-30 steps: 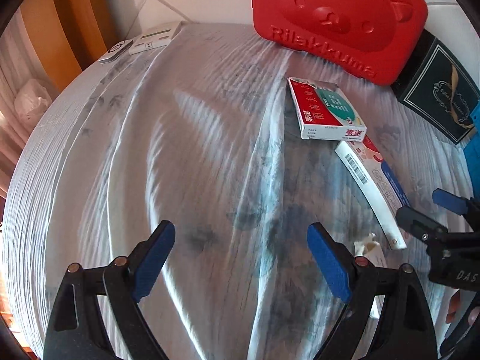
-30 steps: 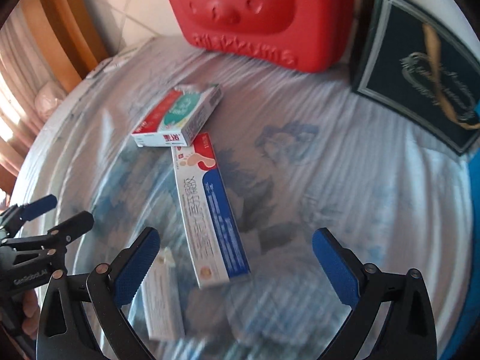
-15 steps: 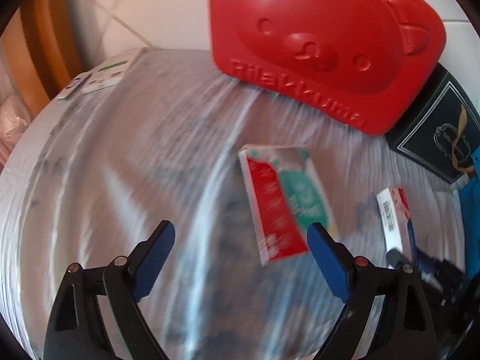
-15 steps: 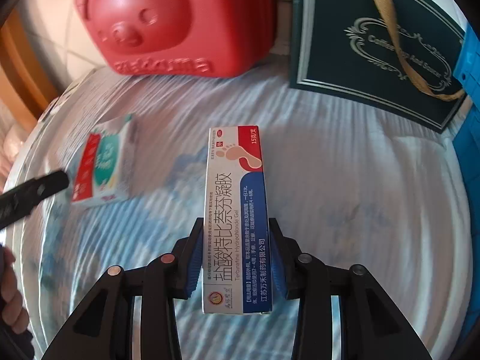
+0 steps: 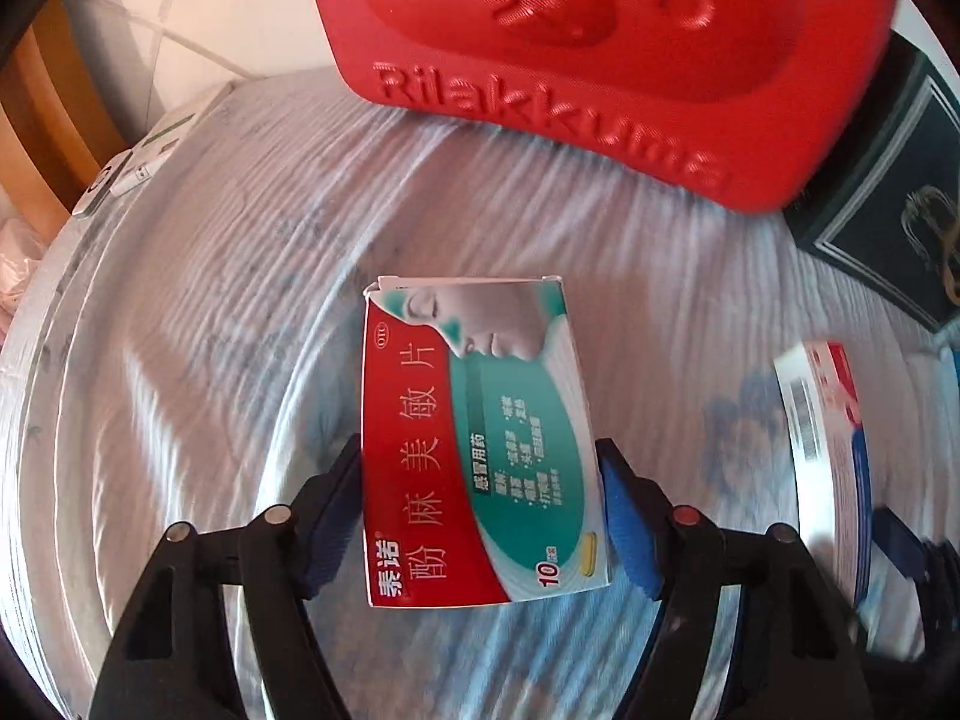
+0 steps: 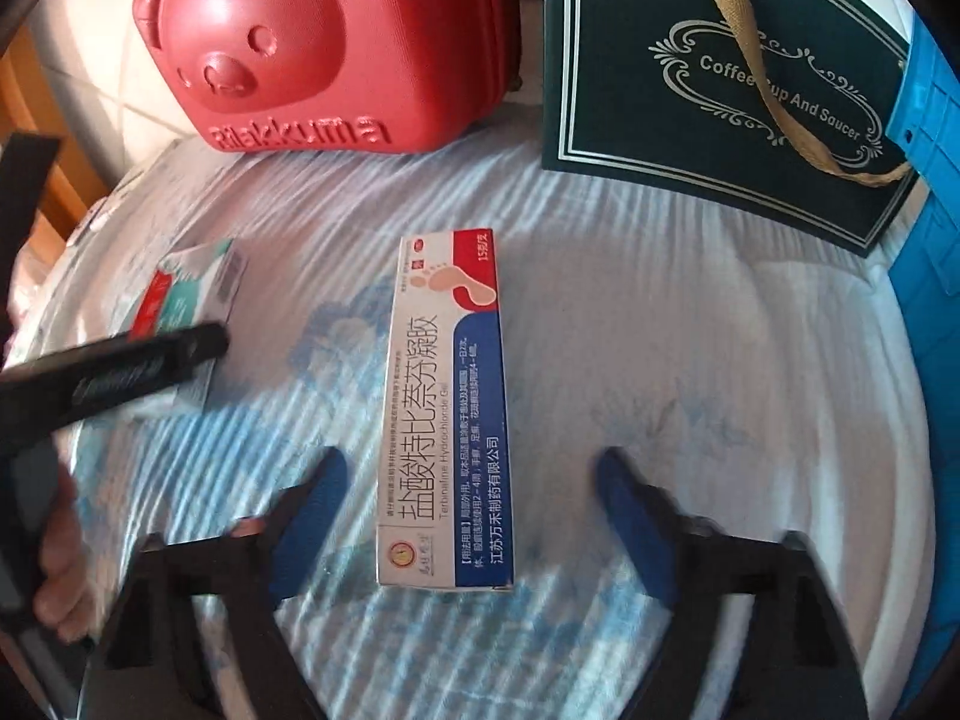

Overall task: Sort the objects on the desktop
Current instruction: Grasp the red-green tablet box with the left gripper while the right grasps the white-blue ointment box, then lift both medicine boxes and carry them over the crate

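My left gripper (image 5: 480, 510) is shut on a red and green medicine box (image 5: 474, 438), with its blue pads pressed on both long sides. The box also shows at the left of the right wrist view (image 6: 192, 294), behind the left gripper's black finger. My right gripper (image 6: 471, 510) is open. A long white, red and blue ointment box (image 6: 447, 414) lies on the cloth between its spread fingers, touching neither pad. That box shows at the right edge of the left wrist view (image 5: 828, 438).
A red Rilakkuma case (image 5: 600, 42) stands at the back of the cloth-covered table (image 5: 210, 360). A dark green gift bag (image 6: 732, 84) stands right of it, and a blue crate (image 6: 930, 180) at the far right. Two remotes (image 5: 150, 156) lie at the back left edge.
My left gripper moved forward and shut on the red and green box. My right gripper, shut on the ointment box half a second ago, has opened and the box lies free.
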